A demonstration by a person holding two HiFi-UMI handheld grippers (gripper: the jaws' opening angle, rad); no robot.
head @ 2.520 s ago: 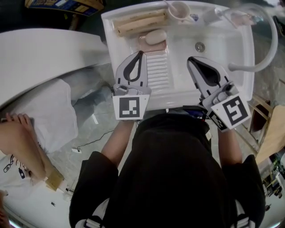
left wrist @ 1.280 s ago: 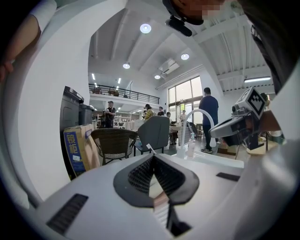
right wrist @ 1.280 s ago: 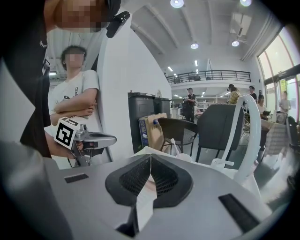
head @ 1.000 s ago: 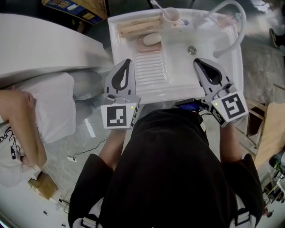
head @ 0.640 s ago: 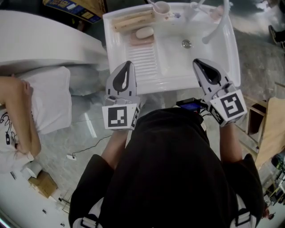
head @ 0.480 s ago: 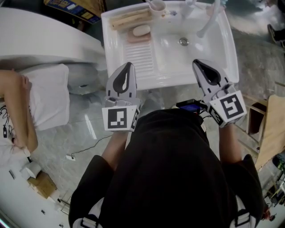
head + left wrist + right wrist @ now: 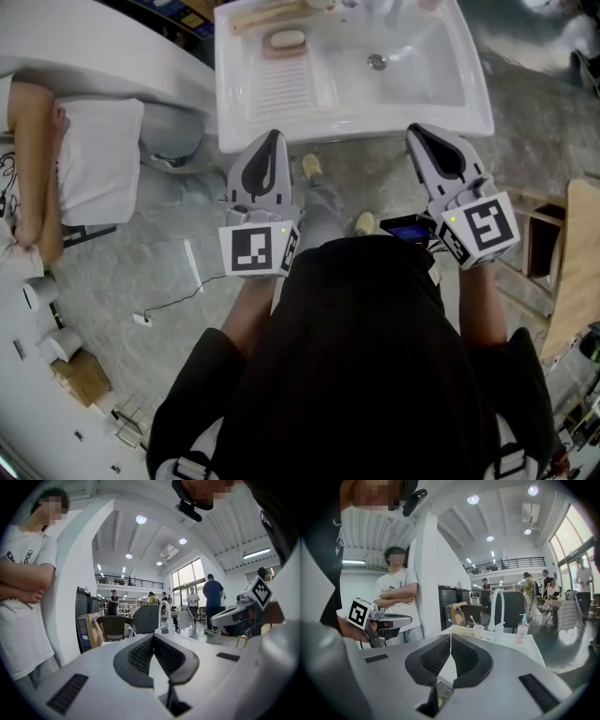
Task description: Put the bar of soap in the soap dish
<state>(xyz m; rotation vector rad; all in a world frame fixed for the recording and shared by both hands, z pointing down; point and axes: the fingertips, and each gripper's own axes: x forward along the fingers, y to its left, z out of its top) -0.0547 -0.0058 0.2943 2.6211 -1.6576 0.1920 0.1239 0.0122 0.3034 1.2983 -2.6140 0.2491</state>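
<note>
White sink rim point(image 7: 356, 120) — well apart from left gripper point(image 7: 271, 135) and right gripper point(image 7: 414, 129).

Head view overhead, gripper views toward sink point(image 7: 375, 114)

Head view's top edge crops the sink point(image 7: 246, 112) at its back, and the wooden board point(image 7: 272, 13) along there is only partly in. The bar of soap point(image 7: 286, 39) at the sink's far left corner is too small to tell bar from dish. The bystander point(image 7: 94, 159) is clipped by the left edge.
</note>
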